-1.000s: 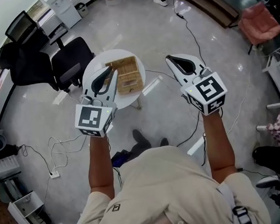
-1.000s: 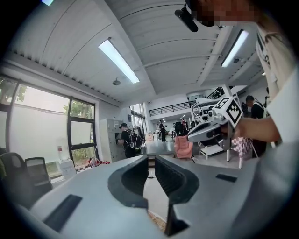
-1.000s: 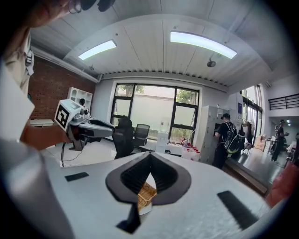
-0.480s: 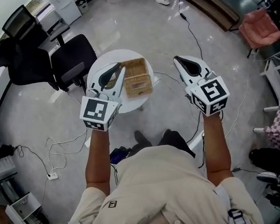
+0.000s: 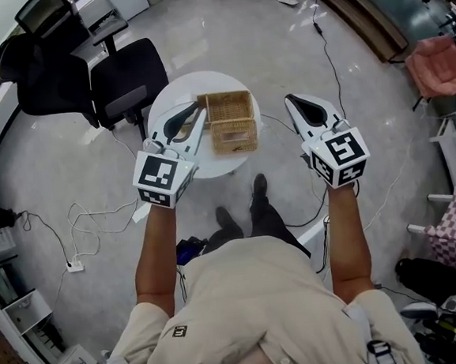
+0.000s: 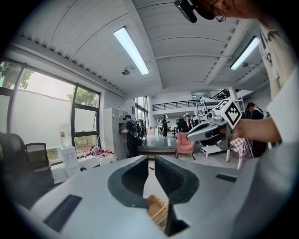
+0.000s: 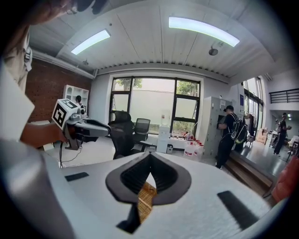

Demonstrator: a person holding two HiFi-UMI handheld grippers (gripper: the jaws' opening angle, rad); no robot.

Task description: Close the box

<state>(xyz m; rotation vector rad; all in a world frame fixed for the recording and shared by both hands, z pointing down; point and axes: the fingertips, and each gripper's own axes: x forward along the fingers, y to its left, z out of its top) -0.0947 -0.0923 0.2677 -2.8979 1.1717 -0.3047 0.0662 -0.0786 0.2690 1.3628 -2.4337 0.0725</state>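
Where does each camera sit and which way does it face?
Head view: on the person's head, steeply down at the box on the table; torso and forearms show.
Left gripper view: on the left hand-held gripper, level across the room; its nearly shut jaws show.
Right gripper view: on the right hand-held gripper, toward the windows; its shut jaws show.
Shared: the box; each gripper view catches the other hand-held gripper.

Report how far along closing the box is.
Done: nothing yet. The woven wicker box on the round white table looks open and untouched.
In hand: the left gripper and right gripper are both shut and empty, held short of the box and touching nothing.
Left: probably reach the lid, fold it over and press it down.
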